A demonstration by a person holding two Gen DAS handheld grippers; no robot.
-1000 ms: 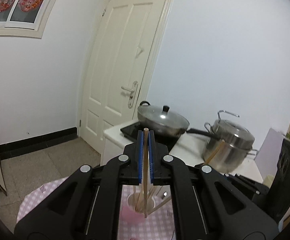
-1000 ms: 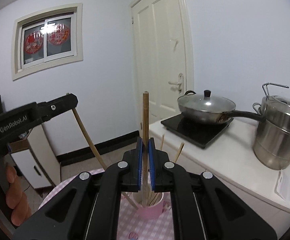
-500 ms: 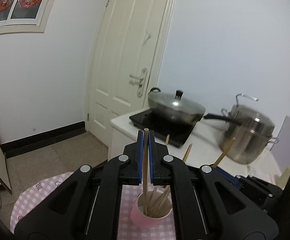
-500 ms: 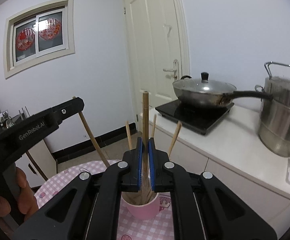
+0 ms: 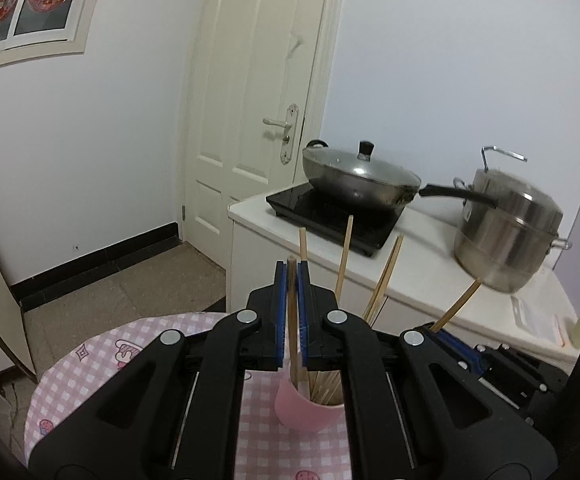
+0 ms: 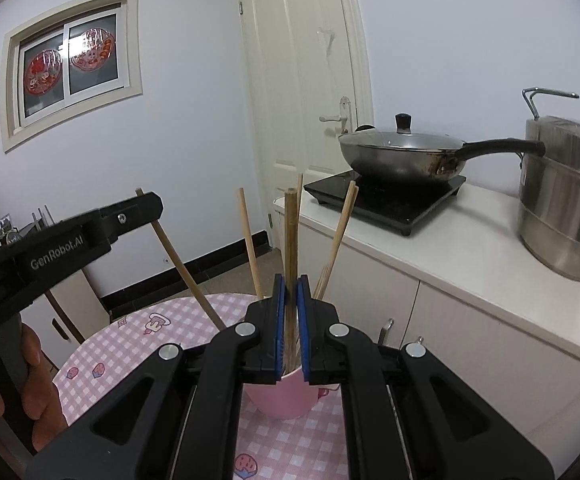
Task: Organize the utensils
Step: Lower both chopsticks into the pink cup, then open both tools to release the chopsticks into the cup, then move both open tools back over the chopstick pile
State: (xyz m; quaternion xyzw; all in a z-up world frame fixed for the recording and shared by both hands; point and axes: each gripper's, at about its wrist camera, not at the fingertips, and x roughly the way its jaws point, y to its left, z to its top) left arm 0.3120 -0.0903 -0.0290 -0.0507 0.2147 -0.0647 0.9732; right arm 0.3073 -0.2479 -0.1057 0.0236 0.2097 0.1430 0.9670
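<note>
1. We see the pink cup (image 6: 280,398) standing on the checked desk (image 6: 130,340), back from its rounded edge.
2. "GenRobot.AI" reads on the left gripper (image 6: 146,210).
3. Both the left gripper and the right gripper (image 6: 291,316) have their fingers clenched on one chopstick (image 5: 292,312) each, roughly upright, lower ends in the cup.

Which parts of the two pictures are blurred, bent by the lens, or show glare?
Left wrist view: the steel steamer pot and wok lid are smeared by motion; the door bows from fisheye; the window glares. Right wrist view: sharper; the wok is crisp, the door still curves, corners dark.
</note>
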